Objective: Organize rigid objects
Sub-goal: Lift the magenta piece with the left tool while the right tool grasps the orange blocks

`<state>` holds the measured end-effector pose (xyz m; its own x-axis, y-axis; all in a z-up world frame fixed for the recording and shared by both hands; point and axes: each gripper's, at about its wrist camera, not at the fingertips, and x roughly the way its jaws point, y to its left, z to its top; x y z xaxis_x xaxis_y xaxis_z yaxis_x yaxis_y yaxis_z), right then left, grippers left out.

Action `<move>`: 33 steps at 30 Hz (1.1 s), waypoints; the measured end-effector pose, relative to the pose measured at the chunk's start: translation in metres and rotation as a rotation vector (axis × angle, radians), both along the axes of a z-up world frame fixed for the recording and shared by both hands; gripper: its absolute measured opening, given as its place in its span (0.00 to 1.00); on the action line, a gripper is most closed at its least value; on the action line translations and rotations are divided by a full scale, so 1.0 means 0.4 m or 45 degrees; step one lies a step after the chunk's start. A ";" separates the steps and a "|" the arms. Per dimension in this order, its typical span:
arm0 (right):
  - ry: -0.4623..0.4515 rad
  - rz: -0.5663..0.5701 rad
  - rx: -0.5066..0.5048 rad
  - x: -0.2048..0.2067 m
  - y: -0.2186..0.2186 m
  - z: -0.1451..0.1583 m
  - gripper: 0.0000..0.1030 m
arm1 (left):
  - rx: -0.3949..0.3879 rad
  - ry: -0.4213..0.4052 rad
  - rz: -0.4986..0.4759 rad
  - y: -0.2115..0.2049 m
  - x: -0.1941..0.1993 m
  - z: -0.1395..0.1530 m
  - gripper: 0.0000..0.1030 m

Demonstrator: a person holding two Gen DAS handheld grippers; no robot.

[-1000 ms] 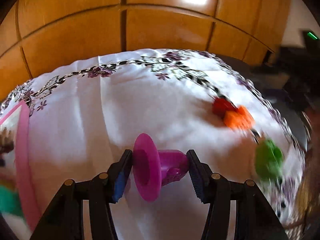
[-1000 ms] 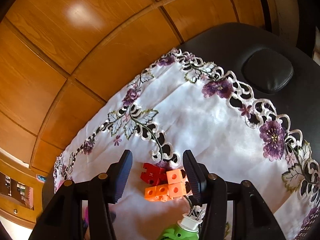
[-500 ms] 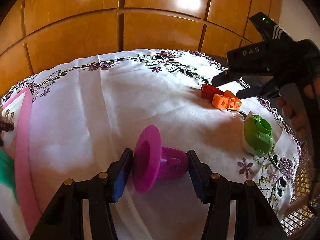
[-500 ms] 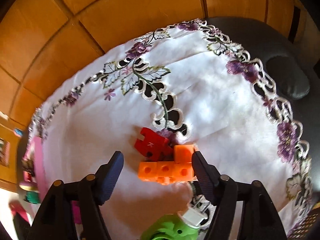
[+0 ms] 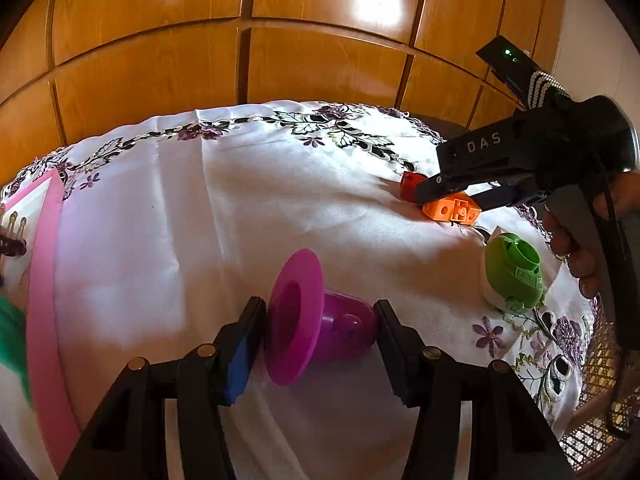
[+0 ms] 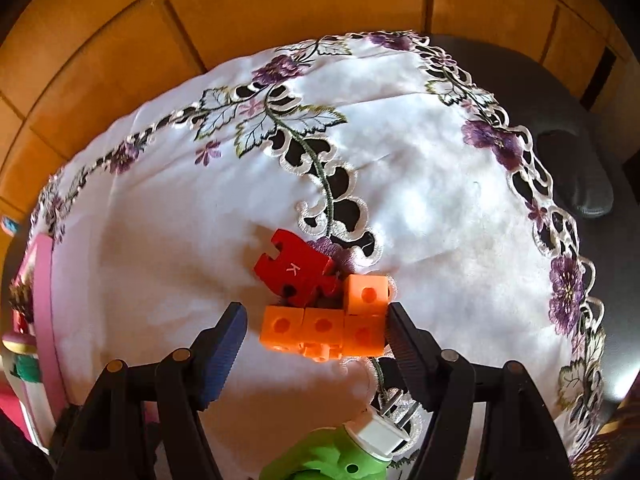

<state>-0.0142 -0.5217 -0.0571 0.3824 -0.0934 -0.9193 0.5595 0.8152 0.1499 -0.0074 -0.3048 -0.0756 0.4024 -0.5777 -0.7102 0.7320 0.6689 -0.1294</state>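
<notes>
My left gripper [image 5: 318,330] is shut on a magenta flanged cup [image 5: 312,320], held on its side just above the white embroidered cloth [image 5: 192,208]. My right gripper [image 6: 316,330] is open, its fingers on either side of an orange block cluster [image 6: 326,326]; the right finger touches the cluster. A red block marked K [image 6: 298,268] leans on the cluster's far side. In the left wrist view the right gripper [image 5: 456,196] sits over the orange cluster [image 5: 454,210] and red block [image 5: 410,184].
A green and white plug-like toy [image 5: 512,270] lies near the cloth's right edge, also under the right gripper [image 6: 340,452]. A pink-rimmed tray [image 5: 44,280] with small items is at the left. Wooden panels stand behind. A black chair [image 6: 580,160] is at the right.
My right gripper has come down and forward until its fingers straddle the orange cluster. My left gripper still holds the magenta cup and has swung to the right.
</notes>
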 end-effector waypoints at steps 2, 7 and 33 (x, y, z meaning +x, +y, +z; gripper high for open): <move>-0.003 0.003 -0.003 0.002 0.001 0.001 0.70 | 0.000 0.000 0.001 0.000 0.000 0.000 0.54; 0.005 0.008 -0.011 0.004 0.001 0.000 0.70 | 0.005 -0.005 0.001 0.000 -0.001 -0.003 0.54; 0.081 0.114 -0.034 0.022 0.033 -0.031 0.58 | 0.017 -0.018 0.004 0.001 -0.003 -0.002 0.54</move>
